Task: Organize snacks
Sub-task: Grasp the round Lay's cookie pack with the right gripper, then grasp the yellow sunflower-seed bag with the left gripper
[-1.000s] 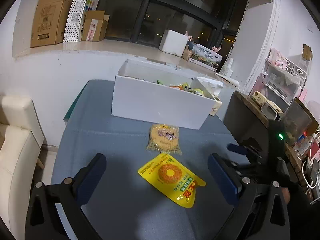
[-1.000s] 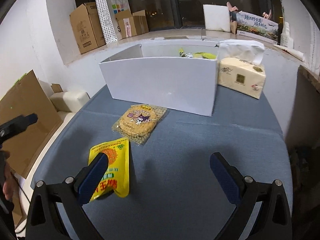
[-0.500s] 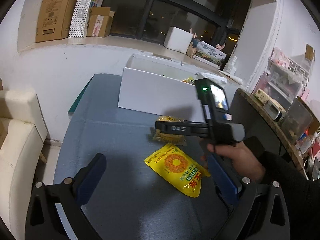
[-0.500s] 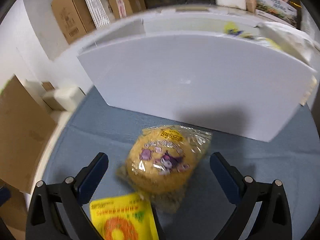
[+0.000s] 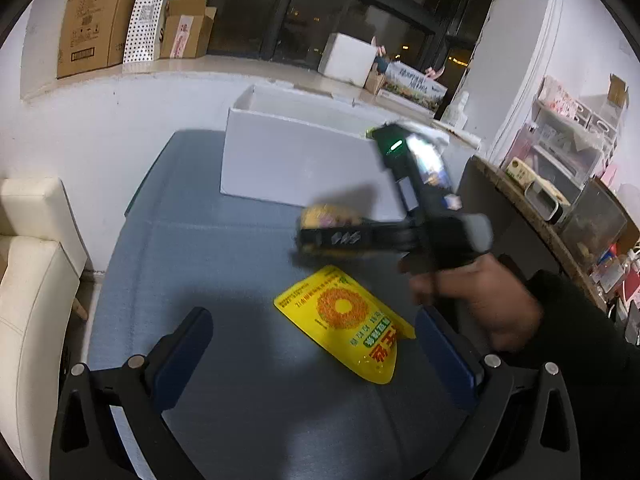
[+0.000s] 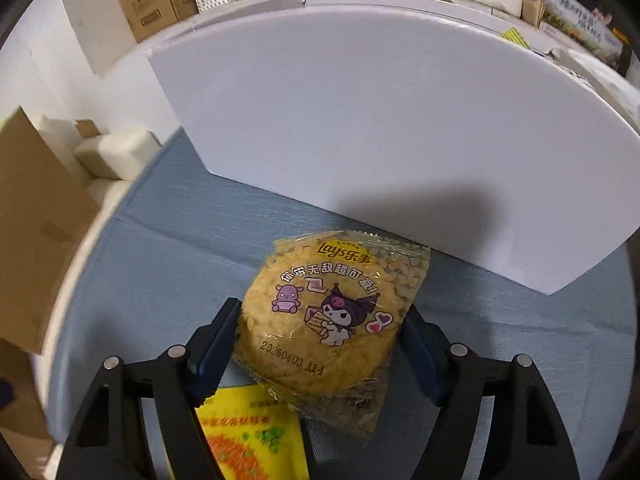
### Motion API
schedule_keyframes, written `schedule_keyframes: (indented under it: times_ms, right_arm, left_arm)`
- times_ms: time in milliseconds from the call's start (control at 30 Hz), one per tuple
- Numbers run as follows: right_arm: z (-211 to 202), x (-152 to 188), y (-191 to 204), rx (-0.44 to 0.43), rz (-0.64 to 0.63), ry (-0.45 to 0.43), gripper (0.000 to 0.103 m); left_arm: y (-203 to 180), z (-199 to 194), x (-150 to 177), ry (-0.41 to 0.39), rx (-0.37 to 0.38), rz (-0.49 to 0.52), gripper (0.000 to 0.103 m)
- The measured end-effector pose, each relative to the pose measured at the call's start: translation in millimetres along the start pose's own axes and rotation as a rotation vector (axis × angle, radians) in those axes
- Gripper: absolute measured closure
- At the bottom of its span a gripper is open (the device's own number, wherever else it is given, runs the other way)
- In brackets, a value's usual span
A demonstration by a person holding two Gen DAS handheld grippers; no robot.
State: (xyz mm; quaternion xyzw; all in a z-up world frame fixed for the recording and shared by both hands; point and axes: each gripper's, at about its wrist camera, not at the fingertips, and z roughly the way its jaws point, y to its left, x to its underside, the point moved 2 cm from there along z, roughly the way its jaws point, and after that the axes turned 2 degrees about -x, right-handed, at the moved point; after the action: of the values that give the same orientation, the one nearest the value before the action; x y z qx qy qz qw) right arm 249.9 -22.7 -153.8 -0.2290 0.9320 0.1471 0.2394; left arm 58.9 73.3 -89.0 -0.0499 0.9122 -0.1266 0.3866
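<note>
A clear Lay's snack pack (image 6: 324, 320) with a round yellow crisp cake and cartoon print lies on the blue table in front of the white box (image 6: 384, 140). My right gripper (image 6: 320, 344) has closed in on the pack, its fingers against both sides. In the left wrist view the right gripper (image 5: 316, 240) shows from the side over the pack (image 5: 324, 216). A flat yellow pouch (image 5: 352, 324) lies just ahead of my left gripper (image 5: 316, 348), which is open and empty. The pouch's corner shows in the right wrist view (image 6: 248, 436).
The white box (image 5: 296, 164) holds several snacks at the table's far side. Cream chairs (image 5: 28, 280) stand at the left. Cardboard boxes (image 5: 96, 16) sit on the window ledge. A dark counter with storage bins (image 5: 560, 200) is at the right.
My right gripper has moved forward and down over the Lay's pack and narrowed its jaws onto it. My left gripper has stayed open, with the view shifted slightly.
</note>
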Motion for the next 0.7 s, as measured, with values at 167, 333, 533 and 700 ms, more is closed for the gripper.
schedule_keyframes:
  times_ms: [167, 333, 533, 700]
  right_arm:
    - [-56.0, 15.9, -24.8, -0.06, 0.012, -0.101, 0.023]
    - [-102.0, 45.1, -56.3, -0.048, 0.043, -0.161, 0.023]
    - [-134.8, 74.5, -78.8, -0.052, 0.09, -0.21, 0.023]
    - [-152.9, 101.8, -100.2, -0.064, 0.149, -0.229, 0.023]
  left_arm:
    - [-12.9, 22.6, 6.7, 0.082, -0.022, -0.026, 0.0]
    - [-33.1, 52.8, 11.0, 0.146, -0.06, -0.069, 0.0]
    - [-58.3, 87.6, 8.5, 0.182, -0.174, -0.113, 0.0]
    - [-65.9, 118.5, 9.5, 0.208, -0.309, -0.165, 0.0]
